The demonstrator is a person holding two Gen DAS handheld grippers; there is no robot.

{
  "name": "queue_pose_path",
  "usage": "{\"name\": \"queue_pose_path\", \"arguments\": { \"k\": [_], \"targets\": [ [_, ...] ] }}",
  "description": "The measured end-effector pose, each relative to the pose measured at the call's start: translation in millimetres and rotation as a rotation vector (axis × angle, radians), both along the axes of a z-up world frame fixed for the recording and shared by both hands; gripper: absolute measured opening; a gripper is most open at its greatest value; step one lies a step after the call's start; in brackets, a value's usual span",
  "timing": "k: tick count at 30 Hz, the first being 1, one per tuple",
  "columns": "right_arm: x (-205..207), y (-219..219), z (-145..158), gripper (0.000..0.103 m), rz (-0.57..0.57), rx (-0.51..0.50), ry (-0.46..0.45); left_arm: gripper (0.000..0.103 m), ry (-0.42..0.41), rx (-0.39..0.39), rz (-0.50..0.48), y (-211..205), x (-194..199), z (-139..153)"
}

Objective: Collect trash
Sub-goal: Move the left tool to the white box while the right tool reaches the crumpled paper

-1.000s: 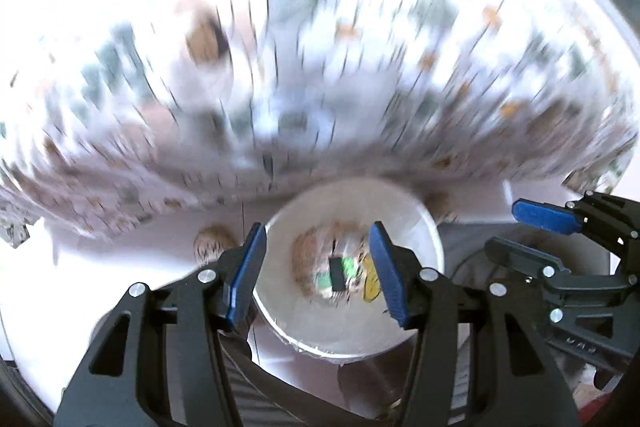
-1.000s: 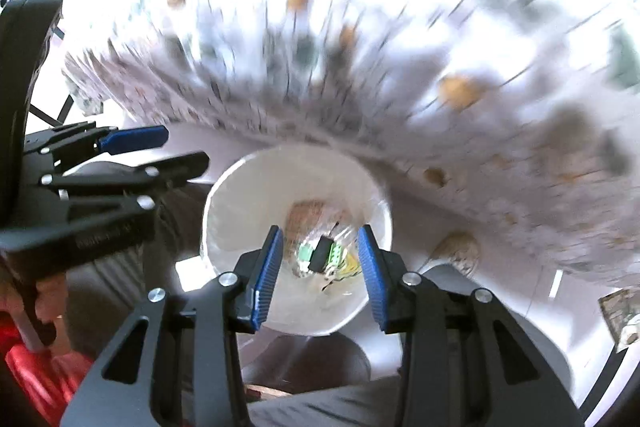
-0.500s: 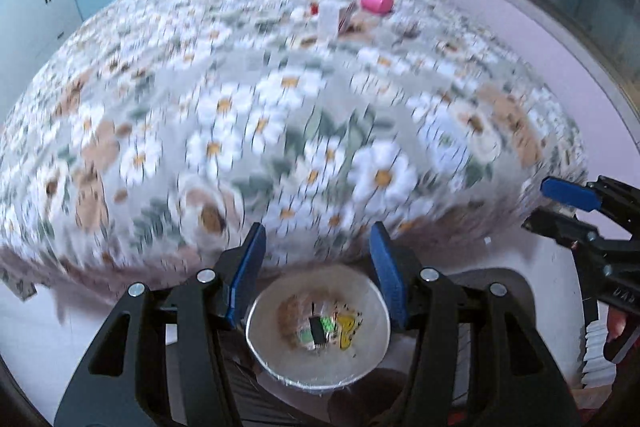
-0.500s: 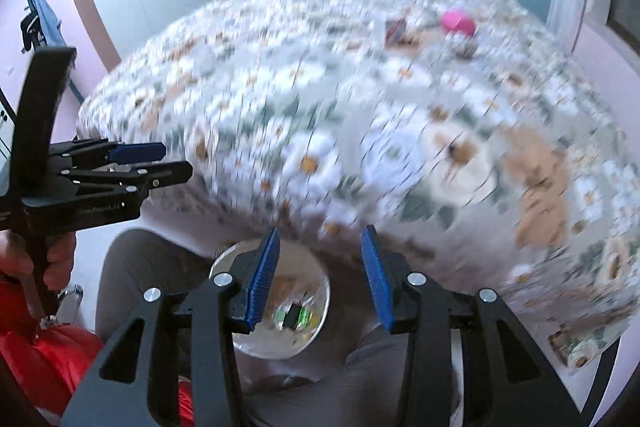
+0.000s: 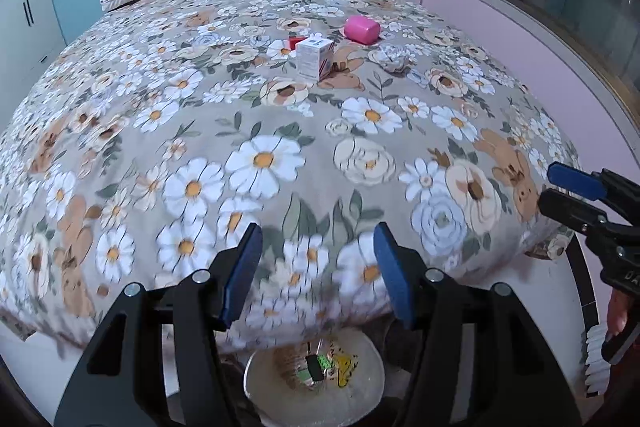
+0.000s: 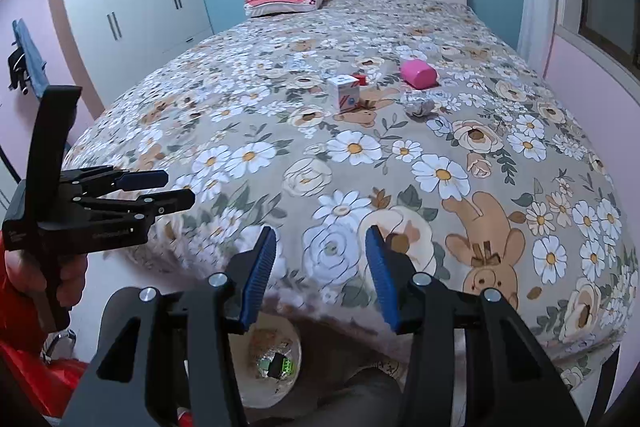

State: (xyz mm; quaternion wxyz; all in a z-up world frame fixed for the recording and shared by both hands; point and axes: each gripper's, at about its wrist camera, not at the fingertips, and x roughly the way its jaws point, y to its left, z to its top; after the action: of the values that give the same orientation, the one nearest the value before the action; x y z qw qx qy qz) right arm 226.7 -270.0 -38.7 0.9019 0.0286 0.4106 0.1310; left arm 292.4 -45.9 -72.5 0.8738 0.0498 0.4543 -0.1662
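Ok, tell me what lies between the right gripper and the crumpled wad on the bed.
Nothing visible. Open floral bedspread runs from the right gripper to the crumpled wad. The white box stands left of that line, the pink cup behind the wad.

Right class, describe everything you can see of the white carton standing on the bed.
The white carton is a small, box-shaped cardboard pack, mostly white with blue print on top and a red and blue design on one side face. It stands upright near the middle of the floral bedspread, looking closed and undented. A small red box sits just behind it; whether they touch is unclear. The pink cup and crumpled paper ball lie apart to its right. No claw touches it.
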Motion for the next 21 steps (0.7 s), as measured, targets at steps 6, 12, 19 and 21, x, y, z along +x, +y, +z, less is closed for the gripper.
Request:
{"name": "queue_pose_path", "arguments": {
  "k": [6, 12, 19, 21],
  "targets": [
    [43.6, -14.9, -14.5, 0.061, -0.066, 0.008, 0.003, 0.07, -0.054, 0.002, -0.019, -14.4, 43.8, -7.1],
    [84.9, -29.3, -30.9, 0.065, -0.101, -0.001, 0.023, 0.072, -0.068, 0.002, -0.041, -28.4, 93.2, -17.0],
    [132.4, -42.8, -49.2, 0.079, -0.129, 0.0, 0.014, 0.077, -0.105, 0.014, -0.047, -43.0, 148.5, -34.6],
    [143.8, -45.7, -54.3, 0.082, -0.134, -0.004, 0.015, 0.077, -0.103, 0.0, -0.054, -44.6, 160.9, -39.5]
  ]
}}
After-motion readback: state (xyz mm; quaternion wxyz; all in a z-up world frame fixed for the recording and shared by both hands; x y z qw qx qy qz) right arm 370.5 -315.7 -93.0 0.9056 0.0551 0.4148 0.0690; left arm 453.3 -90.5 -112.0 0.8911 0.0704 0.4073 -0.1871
